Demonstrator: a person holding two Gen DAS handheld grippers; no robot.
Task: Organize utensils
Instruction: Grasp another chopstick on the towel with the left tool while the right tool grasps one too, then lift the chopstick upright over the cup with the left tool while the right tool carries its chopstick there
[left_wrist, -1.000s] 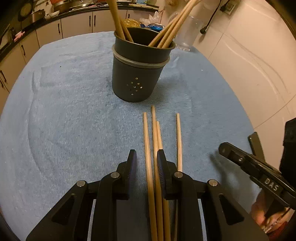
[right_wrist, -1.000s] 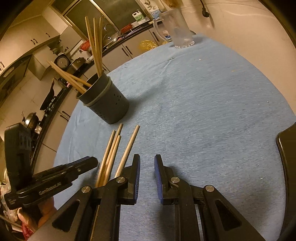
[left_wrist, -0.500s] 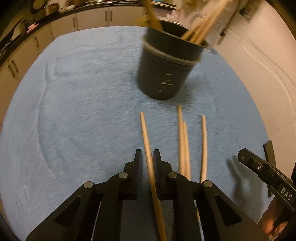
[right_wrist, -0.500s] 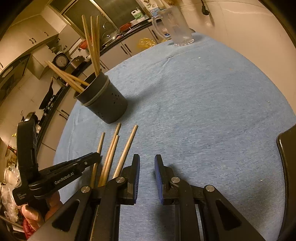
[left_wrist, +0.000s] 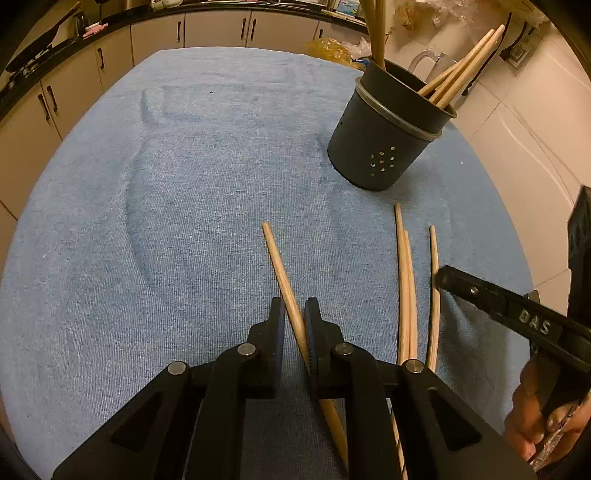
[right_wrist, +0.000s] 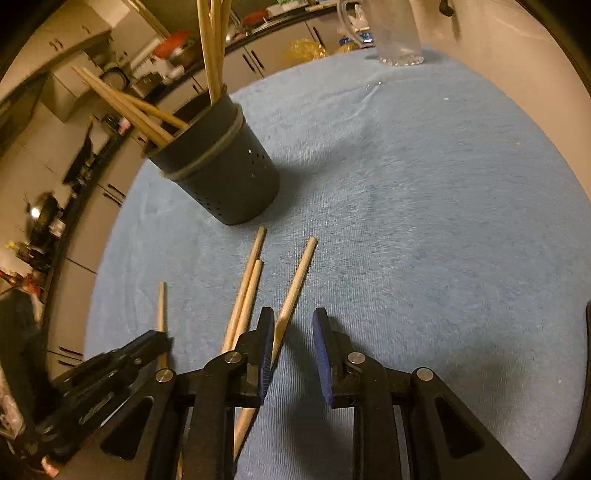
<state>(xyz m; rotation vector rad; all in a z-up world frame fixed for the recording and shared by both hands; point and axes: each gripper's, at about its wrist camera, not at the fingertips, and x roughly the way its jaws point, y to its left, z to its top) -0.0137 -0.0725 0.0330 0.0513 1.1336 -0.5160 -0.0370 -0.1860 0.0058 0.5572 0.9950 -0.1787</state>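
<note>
gripping one chopstick while the other hand-held gripper spreads

the left hand-held gripper (left_wrist: 294, 325) is pinched narrow on a single wooden chopstick (left_wrist: 282, 275), whose free end angles ahead and to the left of its tips over the blue cloth (left_wrist: 184, 221) that covers the desk. just to the right of that gripper lie three more loose chopsticks (left_wrist: 406, 288) on the cloth, two of them touching along their length and the third a little apart. farther ahead and to the right stands a dark holder (left_wrist: 384, 140), upright, with several chopsticks leaning out of it.

the right hand-held gripper (right_wrist: 293, 332) has its jaws opening, with a clear gap between them. the nearest loose chopstick (right_wrist: 295, 280) runs up against the inner face of its left finger (right_wrist: 266, 347) and passes underneath it; whether it touches the pad cannot be told. nothing is pressed between the two pads. the holder (right_wrist: 229, 177) sits ahead and to the left of this gripper, and a clear glass jug (right_wrist: 397, 33) stands at the far edge of the desk, well apart.
</note>
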